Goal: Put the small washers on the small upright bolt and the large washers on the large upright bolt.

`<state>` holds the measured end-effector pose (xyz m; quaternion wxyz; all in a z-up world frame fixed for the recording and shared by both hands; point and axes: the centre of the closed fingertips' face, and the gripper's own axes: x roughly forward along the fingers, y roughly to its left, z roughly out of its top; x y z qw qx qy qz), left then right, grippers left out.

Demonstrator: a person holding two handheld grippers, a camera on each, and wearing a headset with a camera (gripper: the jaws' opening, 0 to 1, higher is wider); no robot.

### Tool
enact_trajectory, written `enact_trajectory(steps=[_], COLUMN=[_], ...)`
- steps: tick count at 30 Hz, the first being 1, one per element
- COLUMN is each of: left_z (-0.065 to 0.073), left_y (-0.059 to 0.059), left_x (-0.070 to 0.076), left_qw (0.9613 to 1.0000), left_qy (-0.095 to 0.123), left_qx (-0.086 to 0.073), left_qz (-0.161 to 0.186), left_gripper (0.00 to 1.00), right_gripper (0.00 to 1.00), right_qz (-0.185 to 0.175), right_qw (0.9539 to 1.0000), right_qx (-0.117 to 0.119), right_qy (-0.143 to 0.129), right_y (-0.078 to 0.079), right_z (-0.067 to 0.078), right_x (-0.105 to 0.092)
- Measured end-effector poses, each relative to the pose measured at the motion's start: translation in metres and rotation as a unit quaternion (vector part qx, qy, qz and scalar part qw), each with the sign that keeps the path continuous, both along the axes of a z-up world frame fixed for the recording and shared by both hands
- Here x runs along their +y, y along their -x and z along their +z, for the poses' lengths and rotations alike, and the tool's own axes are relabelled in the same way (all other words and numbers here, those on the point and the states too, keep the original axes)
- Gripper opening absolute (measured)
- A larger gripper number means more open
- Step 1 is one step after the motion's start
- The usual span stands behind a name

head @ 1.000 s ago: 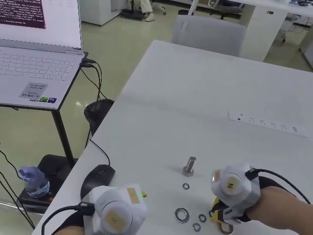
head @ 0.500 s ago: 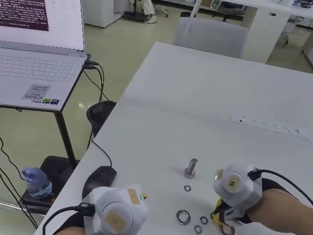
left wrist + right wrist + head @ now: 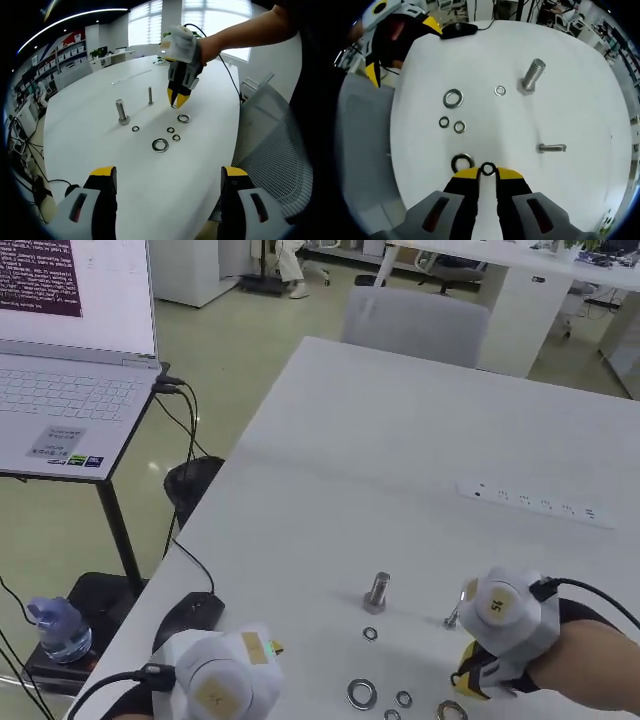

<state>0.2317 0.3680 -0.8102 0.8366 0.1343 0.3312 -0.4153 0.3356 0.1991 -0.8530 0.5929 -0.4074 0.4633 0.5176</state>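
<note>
Head view: The right gripper (image 3: pixel 468 678) hung low over the white table (image 3: pixel 400 460). The small upright bolt (image 3: pixel 453 616) stood just beside it on the far side, and the large upright bolt (image 3: pixel 377 592) farther off to the left. Five rings lay flat on the table: three small washers (image 3: pixel 370 634) and two large washers (image 3: pixel 361 693).

Left gripper view: The left gripper (image 3: pixel 167 174) had its jaws spread wide and empty, well back from the hardware. Both bolts stood on end with shafts vertical, far nearer the right gripper than the left.

Right gripper view: The right gripper's jaws were pinched together on a sixth washer (image 3: pixel 488 169), seemingly a small one, held at the very tips. The small upright bolt lay near, off to the right of the tips, and the large upright bolt stood farther ahead. Threading the ring would likely call for a short shift rightward to bring its hole over the top of the small upright bolt.
</note>
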Motion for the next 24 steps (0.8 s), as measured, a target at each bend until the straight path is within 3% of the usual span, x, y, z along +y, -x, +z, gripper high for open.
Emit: enact_trajectory(steps=[9,24], left_z=[-0.001,-0.001], left_y=[-0.002,-0.003], left_x=[0.002,0.001], left_qw=[1.0000,1.0000], left_qy=[-0.004,-0.001], left_qx=[0.001,0.005], left_qz=[0.003,0.003], left_gripper=[0.84,0.83], right_gripper=[0.13,0.13], right_qz=[-0.018,-0.036], right_qw=[0.9998,0.9988], right_qx=[-0.009,-0.030], right_qy=[0.001,-0.012], right_y=[-0.014,-0.056], right_z=[0.021,0.051], right_x=[-0.016,-0.011])
